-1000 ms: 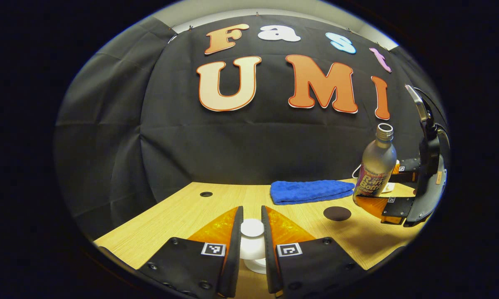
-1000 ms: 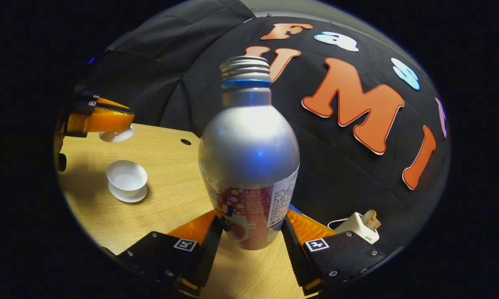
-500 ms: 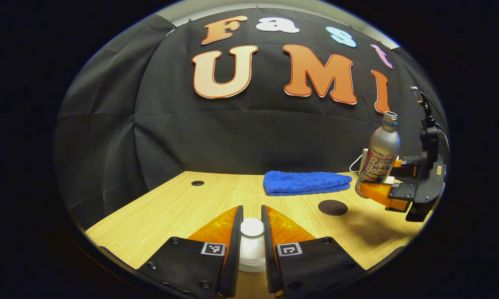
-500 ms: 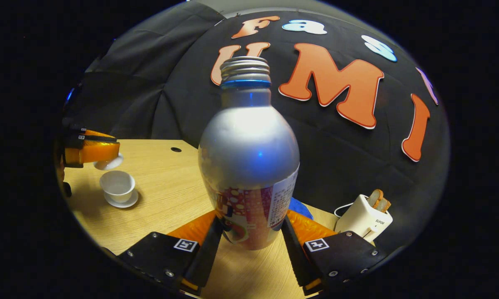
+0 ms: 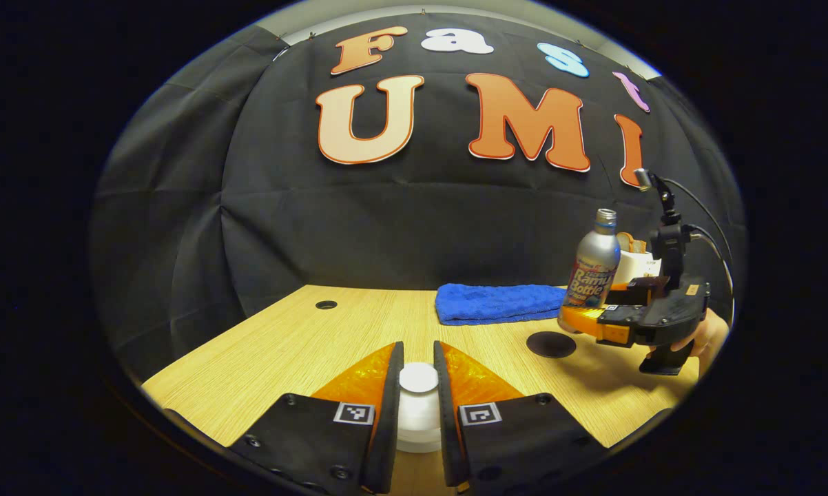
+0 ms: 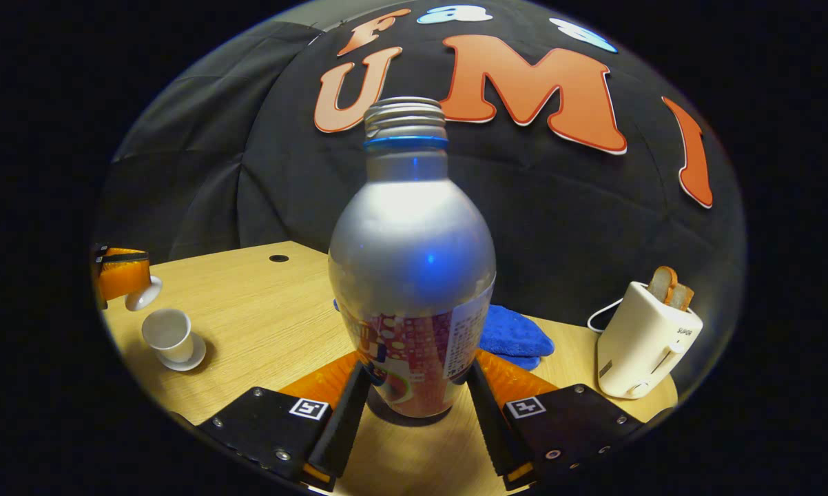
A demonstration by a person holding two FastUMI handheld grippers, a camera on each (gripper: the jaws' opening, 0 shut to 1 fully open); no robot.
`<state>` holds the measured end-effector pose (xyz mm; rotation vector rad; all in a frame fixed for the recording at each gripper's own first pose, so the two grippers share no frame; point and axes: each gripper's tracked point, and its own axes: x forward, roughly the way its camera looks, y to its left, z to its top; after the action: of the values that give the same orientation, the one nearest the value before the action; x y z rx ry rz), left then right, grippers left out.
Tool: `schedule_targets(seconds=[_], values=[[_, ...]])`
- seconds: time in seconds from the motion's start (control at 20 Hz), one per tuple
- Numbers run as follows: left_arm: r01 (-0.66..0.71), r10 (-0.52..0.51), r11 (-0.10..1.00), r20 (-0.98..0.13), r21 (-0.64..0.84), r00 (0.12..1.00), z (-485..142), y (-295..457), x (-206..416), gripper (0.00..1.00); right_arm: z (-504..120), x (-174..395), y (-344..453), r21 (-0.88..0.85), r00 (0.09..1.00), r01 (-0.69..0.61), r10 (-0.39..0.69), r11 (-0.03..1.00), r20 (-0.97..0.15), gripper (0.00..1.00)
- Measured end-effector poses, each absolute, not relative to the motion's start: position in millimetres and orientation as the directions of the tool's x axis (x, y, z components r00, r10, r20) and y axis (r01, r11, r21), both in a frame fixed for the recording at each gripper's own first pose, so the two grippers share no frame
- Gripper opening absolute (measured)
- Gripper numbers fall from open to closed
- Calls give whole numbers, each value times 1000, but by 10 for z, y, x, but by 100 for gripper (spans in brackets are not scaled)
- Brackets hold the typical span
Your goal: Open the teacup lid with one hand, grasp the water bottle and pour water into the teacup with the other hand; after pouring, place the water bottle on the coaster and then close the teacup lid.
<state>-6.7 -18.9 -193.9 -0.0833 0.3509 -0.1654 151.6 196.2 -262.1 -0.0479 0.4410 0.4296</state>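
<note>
water bottle (image 6: 412,275) upright between right gripper (image 6: 417,406) fingers (image 6: 348,413).

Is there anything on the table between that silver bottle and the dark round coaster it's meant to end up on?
Nothing visible. In the left gripper view the water bottle, held by the right gripper, hangs just right of the coaster, whose top is bare. The blue cloth lies behind it, out of the path.

**Open tabletop mid-scene, clutter far right**

Bare table (image 6: 276,324) between teacup (image 6: 169,333) at left and water bottle (image 6: 412,275). Blue towel (image 5: 500,302) lies far, toaster (image 6: 645,341) blocks the far right corner. Coaster (image 5: 550,344) is uncovered, near the towel, beside the right gripper (image 5: 596,320).
</note>
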Motion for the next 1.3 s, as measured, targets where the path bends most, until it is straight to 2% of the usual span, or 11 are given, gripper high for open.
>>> schedule_targets(seconds=[0.3,0.35,0.4,0.5,0.65,0.7,0.75,0.85,0.9,1.0,1.3], values=[[138,-172,983,-339,-123,925,-1965,-200,-43,31,-2928,1605,2063,86,782,-405,394,910,-482,78],[138,-173,983,-339,-125,925,-1973,-207,-40,31,-2976,1612,2050,91,780,-396,386,914,-493,75],[139,-175,982,-342,-127,923,-1980,-213,-37,31,-3014,1616,2048,97,776,-389,382,916,-501,79],[138,-175,982,-347,-130,921,-1989,-224,-44,28,-3082,1614,2038,118,770,-374,379,920,-514,79],[133,-173,982,-353,-134,920,-1998,-233,-29,31,-3143,1652,2063,144,767,-361,381,921,-517,79],[127,-168,983,-360,-135,918,-2031,-228,-33,28,-3131,1660,2081,147,769,-356,379,923,-515,79],[126,-168,983,-368,-136,915,-2052,-240,-27,31,-3132,1658,2091,157,767,-350,379,923,-518,79],[128,-174,981,-375,-144,911,-2076,-250,-17,28,-3194,1646,2084,174,748,-341,378,924,-545,78],[129,-176,981,-378,-147,909,-2109,-252,-6,31,-3195,1635,2081,185,746,-336,381,923,-546,79],[126,-178,980,-391,-154,903,-2166,-262,-10,28,-3237,1635,2053,194,739,-318,371,928,-563,80],[106,-168,981,-435,-164,885,-2376,-246,-59,31,-3238,1568,2073,156,730,-349,373,924,-573,83]])
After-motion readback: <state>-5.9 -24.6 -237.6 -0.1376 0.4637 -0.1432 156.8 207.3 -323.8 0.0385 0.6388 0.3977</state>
